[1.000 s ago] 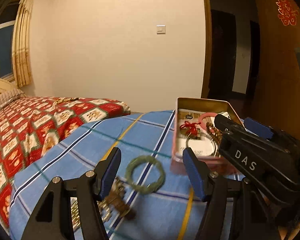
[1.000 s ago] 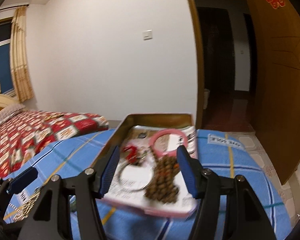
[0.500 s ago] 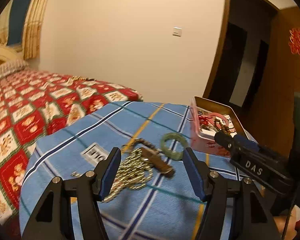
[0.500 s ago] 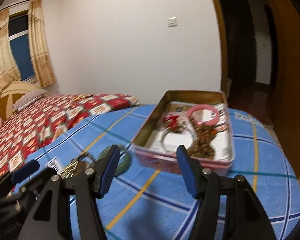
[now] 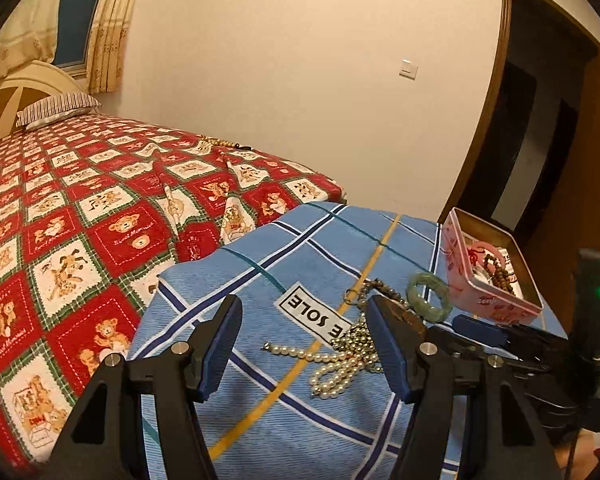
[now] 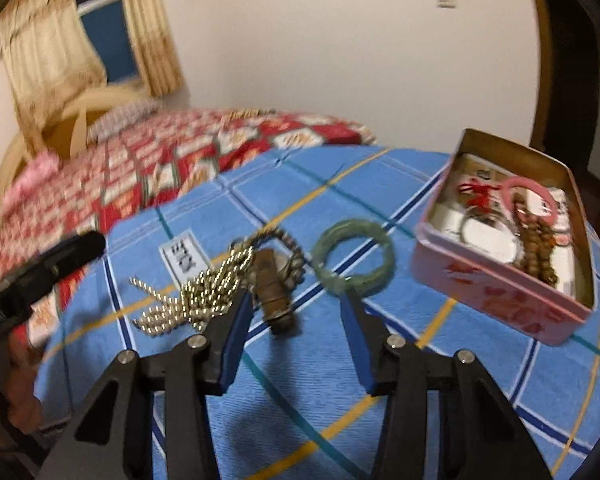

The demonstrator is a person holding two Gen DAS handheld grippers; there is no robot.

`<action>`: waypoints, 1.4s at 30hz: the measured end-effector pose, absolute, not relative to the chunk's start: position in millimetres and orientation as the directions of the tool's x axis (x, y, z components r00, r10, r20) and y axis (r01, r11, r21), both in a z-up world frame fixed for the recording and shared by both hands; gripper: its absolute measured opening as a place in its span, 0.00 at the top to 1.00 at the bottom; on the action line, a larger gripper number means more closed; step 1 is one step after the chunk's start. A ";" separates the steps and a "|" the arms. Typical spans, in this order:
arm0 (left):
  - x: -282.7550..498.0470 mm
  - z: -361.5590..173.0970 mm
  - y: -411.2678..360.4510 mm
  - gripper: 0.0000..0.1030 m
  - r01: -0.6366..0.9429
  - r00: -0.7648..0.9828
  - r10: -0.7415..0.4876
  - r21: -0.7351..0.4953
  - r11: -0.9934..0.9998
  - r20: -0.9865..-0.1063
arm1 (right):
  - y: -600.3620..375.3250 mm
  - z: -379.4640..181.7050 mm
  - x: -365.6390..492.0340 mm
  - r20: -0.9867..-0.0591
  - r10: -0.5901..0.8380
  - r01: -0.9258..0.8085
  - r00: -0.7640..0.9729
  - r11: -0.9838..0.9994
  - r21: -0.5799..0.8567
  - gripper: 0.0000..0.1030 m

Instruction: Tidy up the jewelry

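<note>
Since the earlier frame, the right tongs [image 6: 296, 300] have been swung from the pink tin [image 6: 496, 280] to the green bangle [image 6: 354, 256] and brown pendant [image 6: 274, 292], their jaws just closing, nothing pinched. The left tongs [image 5: 304, 344] are spread, empty, before the pearl necklace [image 5: 340, 360]. Bare blue surface [image 5: 300, 432] lies beneath.

Right wrist view was motion-blurred: bed quilt [image 6: 172, 160] pattern unreadable, label [image 6: 184, 258] text illegible. Left tongs' [image 5: 304, 344] right finger [image 5: 388, 350] hid part of brown pendant [image 5: 414, 322]. Tin [image 5: 484, 296] contents too small to sort.
</note>
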State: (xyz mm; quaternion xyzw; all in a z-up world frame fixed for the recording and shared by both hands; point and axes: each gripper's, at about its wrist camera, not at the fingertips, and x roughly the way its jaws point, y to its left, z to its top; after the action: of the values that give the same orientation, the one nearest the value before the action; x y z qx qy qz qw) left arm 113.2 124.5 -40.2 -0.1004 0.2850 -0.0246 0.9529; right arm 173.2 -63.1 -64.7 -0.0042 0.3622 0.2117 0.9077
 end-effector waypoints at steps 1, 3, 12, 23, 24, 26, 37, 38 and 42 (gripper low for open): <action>114.2 -40.7 123.7 0.38 -0.011 0.834 -0.100 -0.196 0.981 -0.543 | -59.0 -66.5 175.2 -0.669 0.379 -0.394 0.639 0.909 0.139 0.52; 115.1 -41.7 122.6 0.38 -0.012 0.827 -0.089 -0.177 0.984 -0.554 | -50.5 -71.7 181.1 -0.699 0.362 -0.398 0.617 0.909 0.120 0.54; 114.6 -41.1 115.4 0.38 0.017 0.811 -0.098 -0.144 0.989 -0.576 | -50.6 -80.2 182.4 -0.739 0.364 -0.422 0.567 0.899 0.118 0.79; 120.0 -46.3 87.4 0.38 0.154 0.774 -0.177 -0.091 0.984 -0.608 | -109.5 -61.8 139.8 -0.680 0.456 -0.462 0.574 0.866 0.191 0.79; 120.6 -47.5 85.4 0.38 0.159 0.769 -0.180 -0.089 0.983 -0.614 | -117.0 -61.7 137.7 -0.678 0.462 -0.456 0.572 0.866 0.205 0.79; 122.0 -49.0 82.9 0.38 0.170 0.758 -0.188 -0.089 0.981 -0.624 | -126.8 -61.9 135.9 -0.681 0.464 -0.441 0.566 0.869 0.225 0.79; 120.6 -47.8 78.3 0.38 0.182 0.760 -0.198 -0.091 0.979 -0.619 | -151.4 -63.2 129.0 -0.689 0.468 -0.404 0.554 0.874 0.269 0.55; 120.4 -47.6 77.9 0.38 0.182 0.760 -0.200 -0.092 0.979 -0.618 | -146.8 -60.2 128.6 -0.680 0.470 -0.419 0.563 0.871 0.256 0.56; 118.5 -47.4 77.7 0.38 0.184 0.762 -0.200 -0.091 0.979 -0.616 | -123.3 -62.4 130.0 -0.704 0.434 -0.474 0.563 0.867 0.155 0.63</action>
State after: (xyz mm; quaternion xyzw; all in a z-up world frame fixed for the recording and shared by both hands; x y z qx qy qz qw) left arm 118.5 77.7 -47.4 -0.0124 0.3297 -0.1023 0.9384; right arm 130.0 -123.3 -62.4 -0.0257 0.3908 0.2568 0.8835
